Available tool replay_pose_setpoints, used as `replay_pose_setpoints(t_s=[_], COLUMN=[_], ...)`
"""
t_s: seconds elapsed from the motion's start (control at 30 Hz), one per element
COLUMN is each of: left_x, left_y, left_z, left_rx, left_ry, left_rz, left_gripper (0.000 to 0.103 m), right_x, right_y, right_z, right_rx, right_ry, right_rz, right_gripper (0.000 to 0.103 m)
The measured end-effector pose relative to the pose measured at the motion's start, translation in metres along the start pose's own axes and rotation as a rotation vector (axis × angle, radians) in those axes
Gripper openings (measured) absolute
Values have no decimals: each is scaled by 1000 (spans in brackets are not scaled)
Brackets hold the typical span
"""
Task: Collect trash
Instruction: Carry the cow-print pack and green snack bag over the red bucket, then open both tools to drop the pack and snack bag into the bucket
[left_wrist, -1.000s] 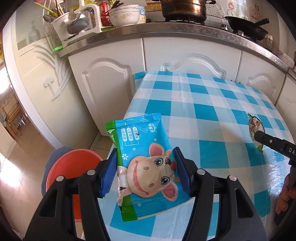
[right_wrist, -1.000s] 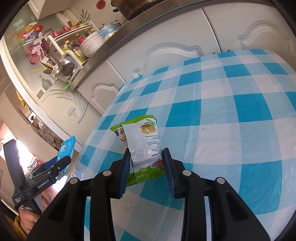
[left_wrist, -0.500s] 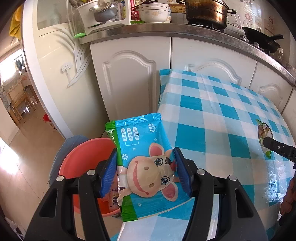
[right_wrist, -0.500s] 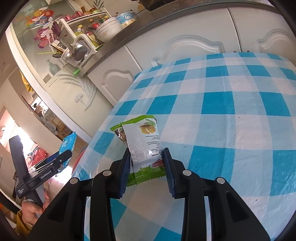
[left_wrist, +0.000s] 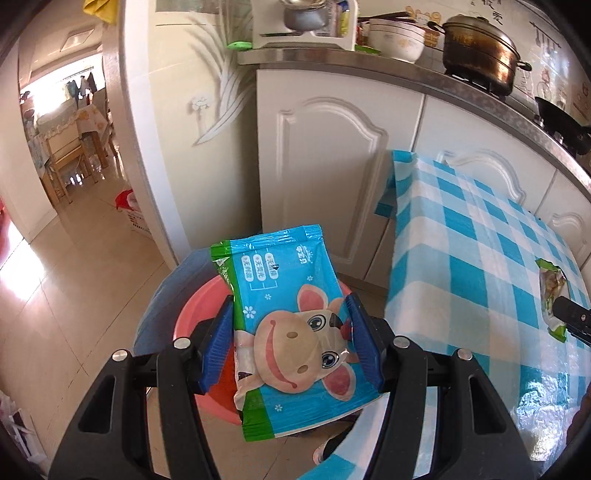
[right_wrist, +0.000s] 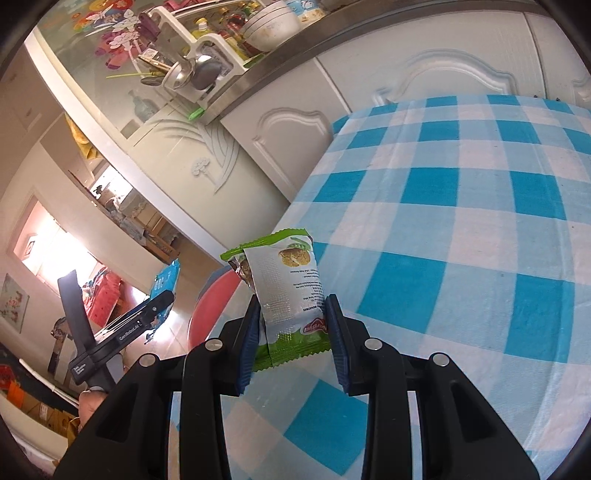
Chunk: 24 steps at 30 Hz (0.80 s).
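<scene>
The left tool (left_wrist: 291, 341) is clamped on a blue wrapper (left_wrist: 284, 325) printed with a cartoon cow, its blue pads pressing both long edges; it holds the wrapper in the air past the table's left edge, directly above a red basin (left_wrist: 192, 321) that stands on the floor beside the table (left_wrist: 461, 258). The right tool (right_wrist: 291, 334) is closed, jaws narrower, on a green and silver snack packet (right_wrist: 288, 280), held upright above the checked tablecloth near the table's left edge; the basin's rim shows just beyond that edge.
</scene>
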<state>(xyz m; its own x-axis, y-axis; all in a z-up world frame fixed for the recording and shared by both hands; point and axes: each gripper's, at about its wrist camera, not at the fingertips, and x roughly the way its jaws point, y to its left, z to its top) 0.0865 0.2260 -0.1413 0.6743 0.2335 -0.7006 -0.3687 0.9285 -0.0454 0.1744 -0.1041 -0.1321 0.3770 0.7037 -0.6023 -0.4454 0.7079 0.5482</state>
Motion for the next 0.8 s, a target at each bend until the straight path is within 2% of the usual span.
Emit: replay_pose_setpoints(t_s=[0.33, 0.53, 0.8], left_x=[19, 39, 68], left_y=[49, 56, 55], left_z=[-7, -16, -29], left_rx=[-85, -94, -87], left_ry=[41, 83, 148], left_rz=[25, 12, 1], left_gripper=[60, 60, 60], right_x=[56, 97, 149], right_y=[74, 111, 136], right_z=[8, 7, 7], right_rx=[-129, -210, -269], right_ry=[106, 172, 244], right_rz=[66, 77, 58], right_gripper=[36, 36, 38])
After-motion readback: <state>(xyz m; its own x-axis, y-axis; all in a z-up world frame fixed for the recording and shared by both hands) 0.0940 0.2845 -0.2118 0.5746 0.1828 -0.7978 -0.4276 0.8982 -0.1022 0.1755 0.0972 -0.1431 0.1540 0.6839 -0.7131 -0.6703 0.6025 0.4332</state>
